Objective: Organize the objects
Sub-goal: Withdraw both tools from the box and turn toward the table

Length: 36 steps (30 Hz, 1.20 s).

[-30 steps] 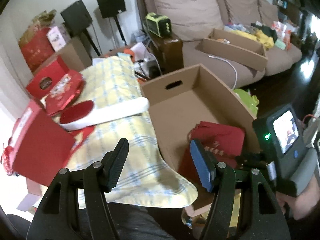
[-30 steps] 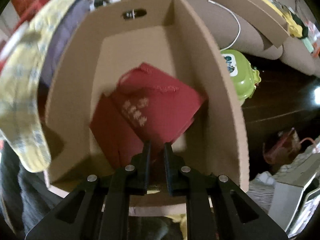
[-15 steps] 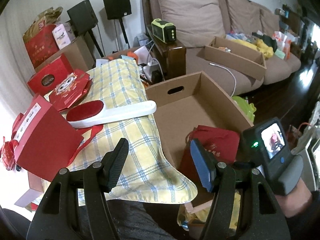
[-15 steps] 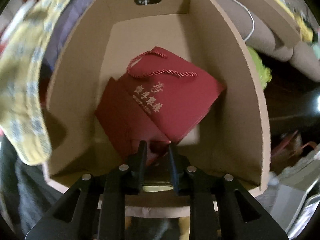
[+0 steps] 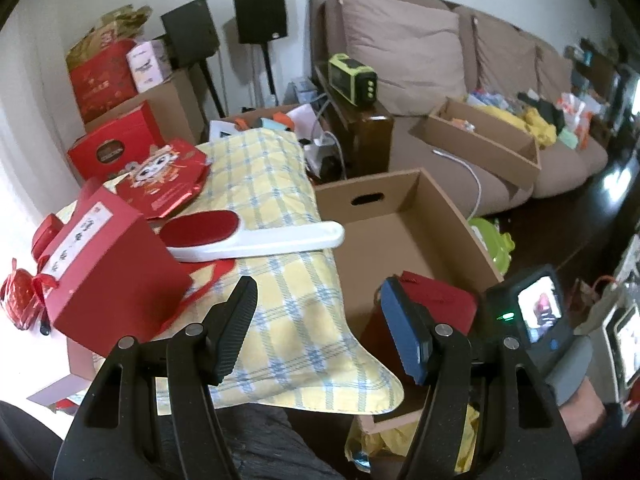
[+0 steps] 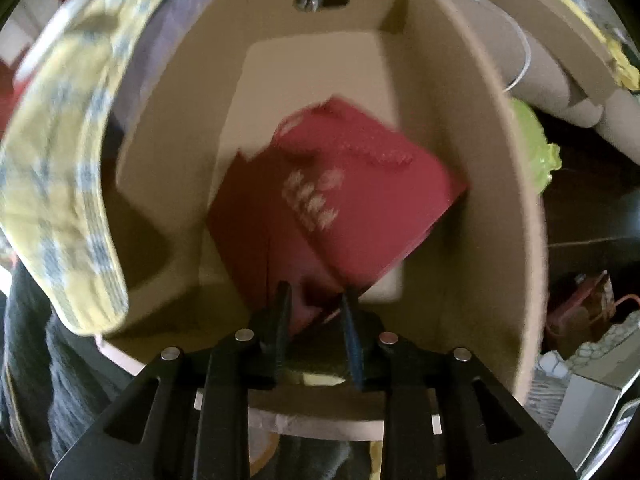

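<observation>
Cardboard is making up the open box (image 6: 472,184) beside the yellow checked pillow (image 5: 276,248), and a dark red paper gift bag (image 6: 360,208) with a cord handle is lying tilted inside it, near the front wall. The right tool (image 6: 316,308) is pointing steeply down into the box; its jaws have just been opening, standing narrowly apart with the bag's lower corner between them, and the pads are no longer pressing on it, so the bag is released. The left tool (image 5: 320,320) is hovering over the pillow's near edge, its jaws standing wide and gripping nothing, the box and bag (image 5: 436,304) showing beyond its blue pad. On the pillow a white brush with a red oval pad (image 5: 248,236) is lying flat, touching a red gift box (image 5: 112,280) with a white label. More red boxes (image 5: 160,176) are sitting behind it. A brown sofa (image 5: 460,72) is standing at the back, carrying another shallow cardboard tray (image 5: 480,140).
</observation>
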Each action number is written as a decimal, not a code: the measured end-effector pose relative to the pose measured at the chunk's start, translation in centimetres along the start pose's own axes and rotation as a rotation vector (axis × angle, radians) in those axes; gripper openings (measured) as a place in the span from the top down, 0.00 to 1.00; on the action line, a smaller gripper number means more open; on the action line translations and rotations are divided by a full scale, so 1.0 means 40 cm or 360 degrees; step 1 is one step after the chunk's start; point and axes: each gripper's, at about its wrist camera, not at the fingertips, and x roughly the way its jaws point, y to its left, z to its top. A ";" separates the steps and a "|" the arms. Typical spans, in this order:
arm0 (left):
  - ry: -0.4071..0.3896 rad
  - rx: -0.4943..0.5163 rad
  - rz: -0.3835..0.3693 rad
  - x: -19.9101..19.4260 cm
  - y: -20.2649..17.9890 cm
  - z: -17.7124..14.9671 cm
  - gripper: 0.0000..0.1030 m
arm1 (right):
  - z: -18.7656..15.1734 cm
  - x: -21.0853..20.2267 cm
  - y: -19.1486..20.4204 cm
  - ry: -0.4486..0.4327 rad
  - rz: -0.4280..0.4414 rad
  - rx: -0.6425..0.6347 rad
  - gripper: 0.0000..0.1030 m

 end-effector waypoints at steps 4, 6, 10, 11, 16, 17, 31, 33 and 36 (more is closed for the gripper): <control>-0.0048 -0.0100 0.0010 -0.026 0.055 0.017 0.40 | 0.008 -0.067 -0.037 -0.0230 -0.0020 0.0082 0.73; -0.0073 -0.0136 0.0020 -0.040 0.083 0.025 0.40 | 0.007 -0.098 -0.055 -0.0335 0.0005 0.0132 0.72; -0.0158 -0.0181 0.0056 -0.089 0.171 0.049 0.36 | -0.009 -0.144 -0.069 -0.0449 0.0211 0.0274 0.61; -0.0176 -0.0181 0.0083 -0.099 0.194 0.057 0.36 | -0.003 -0.154 -0.081 -0.0453 0.0331 0.0329 0.61; -0.0265 -0.0346 0.0226 -0.180 0.375 0.080 0.34 | 0.009 -0.201 -0.069 -0.0484 0.0507 0.0414 0.61; -0.0288 -0.0398 0.0255 -0.199 0.424 0.078 0.33 | 0.009 -0.216 -0.064 -0.0498 0.0507 0.0403 0.61; -0.0260 -0.0769 0.0443 -0.247 0.792 -0.016 0.30 | 0.009 -0.423 0.166 -0.0708 0.0502 0.0085 0.49; -0.0267 -0.0787 0.0514 -0.251 0.827 -0.031 0.30 | 0.005 -0.446 0.215 -0.0722 0.0523 0.0027 0.49; -0.0278 -0.0843 0.0565 -0.264 0.876 -0.055 0.29 | 0.003 -0.488 0.305 -0.0748 0.0571 -0.0088 0.48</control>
